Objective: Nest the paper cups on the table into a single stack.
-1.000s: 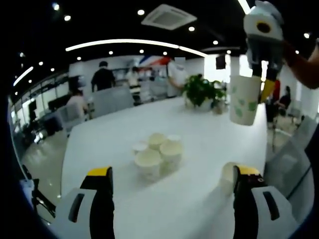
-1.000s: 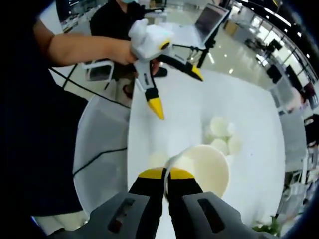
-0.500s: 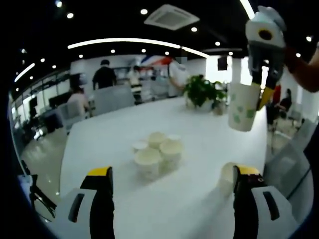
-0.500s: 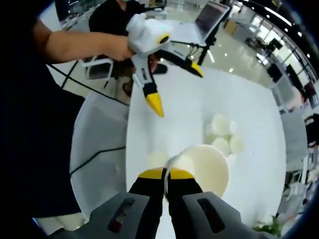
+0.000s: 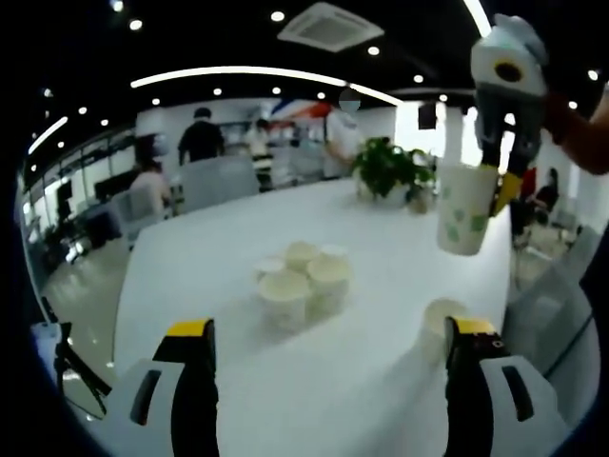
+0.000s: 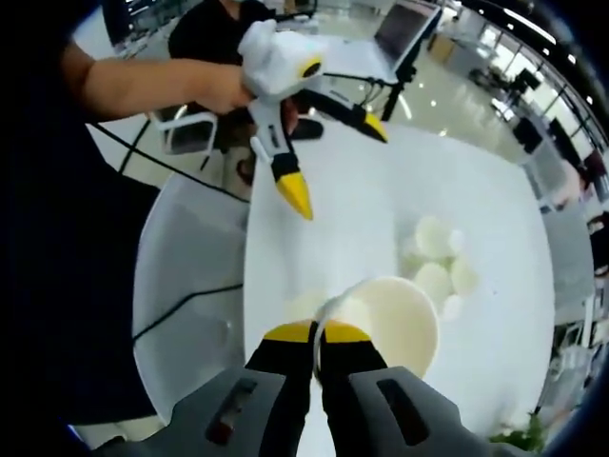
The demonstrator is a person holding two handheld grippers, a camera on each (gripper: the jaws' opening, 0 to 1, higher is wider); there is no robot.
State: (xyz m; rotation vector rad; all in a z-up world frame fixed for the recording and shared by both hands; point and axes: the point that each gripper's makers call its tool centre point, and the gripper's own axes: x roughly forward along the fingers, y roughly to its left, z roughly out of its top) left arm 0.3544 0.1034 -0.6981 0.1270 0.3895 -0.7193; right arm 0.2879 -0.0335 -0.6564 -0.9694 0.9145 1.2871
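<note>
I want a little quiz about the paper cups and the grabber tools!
1. True or false: the right gripper is shut on the rim of a white paper cup with green spots.
2. The left gripper is: A open, B shut on a cup.
3. Fill in: the cluster of plain white paper cups stands on the white ____.

Key: 1 true; 2 A; 3 table.

Left gripper view low across table (image 5: 381,286), right gripper view overhead, sharing cup cluster (image 5: 300,281).
</note>
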